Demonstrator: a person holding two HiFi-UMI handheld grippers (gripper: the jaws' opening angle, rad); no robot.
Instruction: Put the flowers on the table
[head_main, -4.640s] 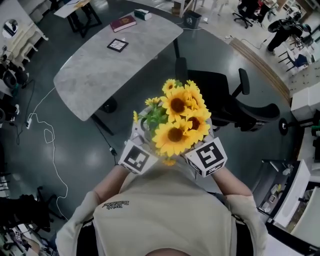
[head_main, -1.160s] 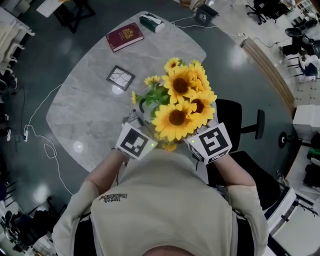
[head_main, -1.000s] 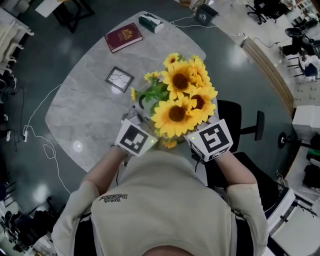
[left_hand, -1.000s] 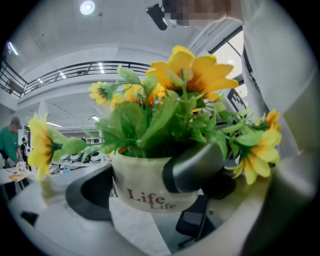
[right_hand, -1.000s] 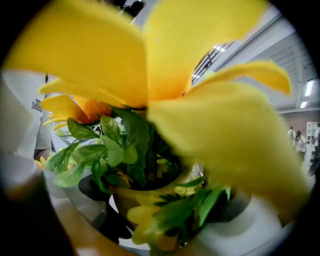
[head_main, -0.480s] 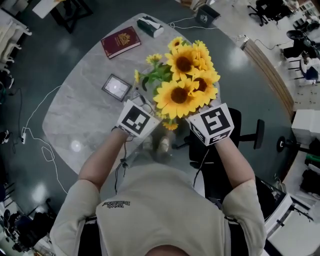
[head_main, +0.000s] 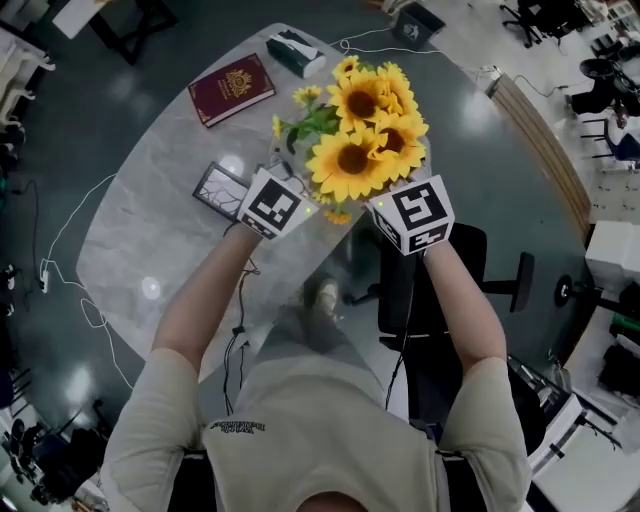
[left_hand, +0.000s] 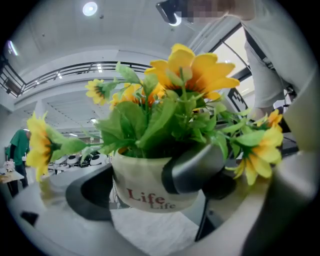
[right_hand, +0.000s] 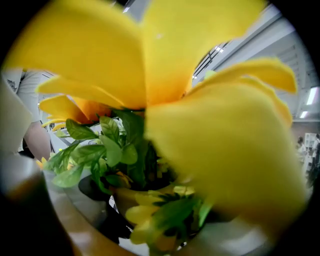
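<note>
Left gripper (left_hand: 146, 184) and right gripper (head_main: 402, 208) clamp flower pot (left_hand: 135, 197) above table (head_main: 150, 235)

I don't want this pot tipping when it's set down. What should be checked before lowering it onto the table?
1. Hold of the left gripper on the flower pot: ok, a jaw presses each side.
2. Hold of the right gripper: cannot tell, the sunflowers fill most of its view.
3. Pot upright: ok, its rim looks about level in the left gripper view.
4. Pot above the table, inside its edge: cannot tell, the blooms hide it in the head view.
5. Landing spot free: ok, bare marble shows by the grippers. The coaster lies beside the left gripper and the red book farther off.
</note>
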